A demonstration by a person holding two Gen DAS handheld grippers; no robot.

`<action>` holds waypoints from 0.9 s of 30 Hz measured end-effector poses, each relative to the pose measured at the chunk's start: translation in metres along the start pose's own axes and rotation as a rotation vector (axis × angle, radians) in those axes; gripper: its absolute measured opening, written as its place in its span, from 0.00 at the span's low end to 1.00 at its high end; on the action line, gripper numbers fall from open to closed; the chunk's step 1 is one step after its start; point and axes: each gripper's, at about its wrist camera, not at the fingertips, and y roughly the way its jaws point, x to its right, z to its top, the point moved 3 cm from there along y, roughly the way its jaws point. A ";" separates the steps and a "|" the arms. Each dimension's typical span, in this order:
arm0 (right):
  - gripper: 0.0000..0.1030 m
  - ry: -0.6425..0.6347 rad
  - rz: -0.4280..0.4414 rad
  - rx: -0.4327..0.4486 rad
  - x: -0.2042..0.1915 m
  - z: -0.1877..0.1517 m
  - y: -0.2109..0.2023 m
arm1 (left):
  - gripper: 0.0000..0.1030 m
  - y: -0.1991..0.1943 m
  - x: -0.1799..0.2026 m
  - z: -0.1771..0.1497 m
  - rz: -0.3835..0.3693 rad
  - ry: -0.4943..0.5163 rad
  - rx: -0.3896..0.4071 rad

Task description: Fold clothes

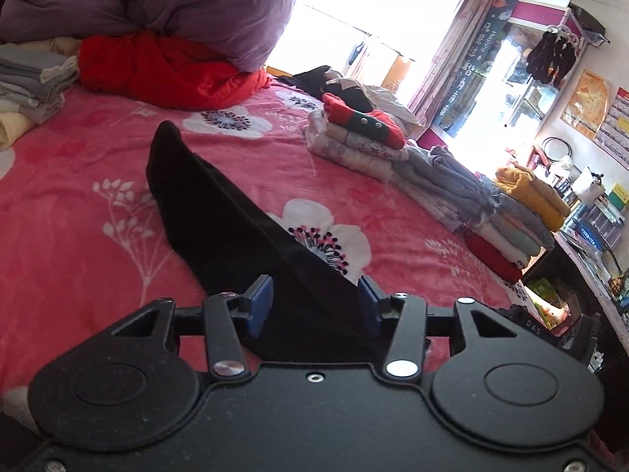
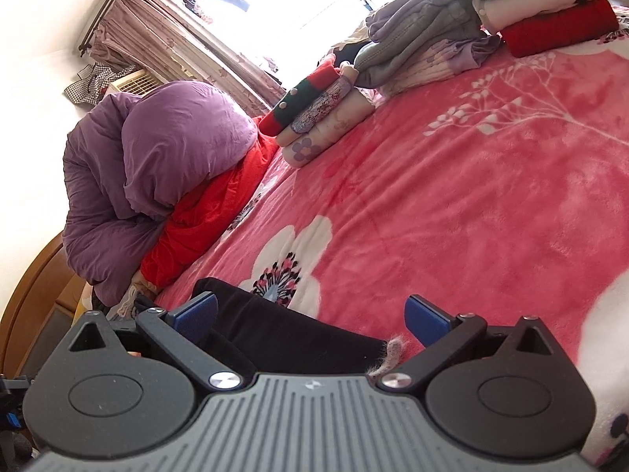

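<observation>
We see the black garment (image 1: 220,212) lying on the pink flowered blanket (image 1: 78,196), a long dark strip that runs from a raised point far out on the bed back toward us and between the blue pads of our left gripper (image 1: 316,303). Those jaws stand apart, and the pads do not press the cloth. In the right wrist view the same black garment (image 2: 283,330) lies under and between the fingers of our right gripper (image 2: 312,314), whose jaws are spread wide with nothing clamped; a tuft of pale fluff (image 2: 389,354) sits at the cloth's edge.

Beyond the garment, along the far side of the bed, stand stacks of folded clothes (image 1: 432,173), one topped by a red and green piece (image 1: 365,118). At the head of the bed a purple duvet (image 1: 204,8) is heaped on a red quilt (image 1: 169,70). Behind them a bright window (image 1: 373,8) with mauve curtains (image 1: 464,39) glares.
</observation>
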 end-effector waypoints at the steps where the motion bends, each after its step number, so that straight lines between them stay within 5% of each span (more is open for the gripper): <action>1: 0.94 -0.004 -0.001 -0.006 0.000 -0.001 0.000 | 0.49 0.004 -0.005 0.000 0.010 -0.016 -0.003; 10: 0.81 -0.135 -0.028 -0.083 -0.013 -0.015 0.014 | 0.50 0.048 -0.060 0.014 0.078 -0.170 0.021; 16: 0.93 -0.138 -0.094 -0.107 -0.007 -0.017 0.027 | 0.54 0.062 -0.106 0.049 0.143 -0.242 0.085; 27: 0.91 -0.091 -0.129 -0.162 0.006 -0.021 0.045 | 0.54 0.108 -0.192 0.134 0.147 -0.249 0.148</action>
